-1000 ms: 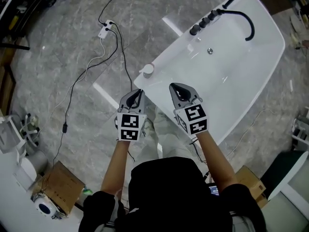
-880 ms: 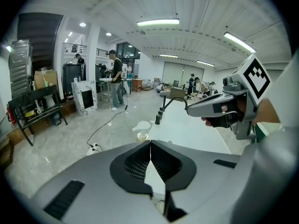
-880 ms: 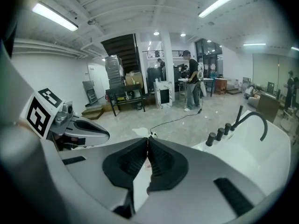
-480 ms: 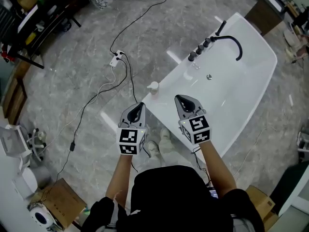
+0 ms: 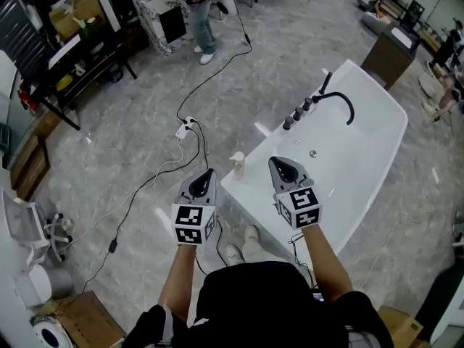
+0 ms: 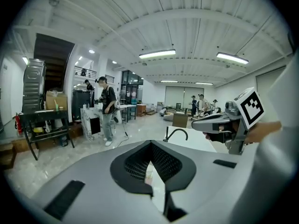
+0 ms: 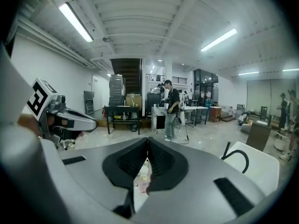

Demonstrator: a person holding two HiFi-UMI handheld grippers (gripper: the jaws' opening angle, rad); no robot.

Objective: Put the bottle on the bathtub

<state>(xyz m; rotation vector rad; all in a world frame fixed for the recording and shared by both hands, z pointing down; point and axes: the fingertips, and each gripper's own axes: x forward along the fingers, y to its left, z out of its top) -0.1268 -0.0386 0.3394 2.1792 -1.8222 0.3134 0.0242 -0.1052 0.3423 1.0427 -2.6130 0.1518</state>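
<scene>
So most of what you see is grey marble floor [image 5: 109,143], and it's wide open on the left side of the white bathtub [image 5: 377,133], which sits at an angle on the right with clear walking space all around its edges. A black rack [image 5: 72,56] lines the far left wall and a person [image 5: 203,13] is standing way off at the top. The left gripper [image 5: 209,171] and right gripper [image 5: 276,161] are held up side by side, both pinched fully together with nothing in them. A power strip [image 5: 185,128] and a long cable [image 5: 112,246] snake across the open floor. The bottle [image 5: 237,165] stands upright on the tub's near-left corner, right by the rim's outer edge, between the two gripper tips in the head view but apart from both.
</scene>
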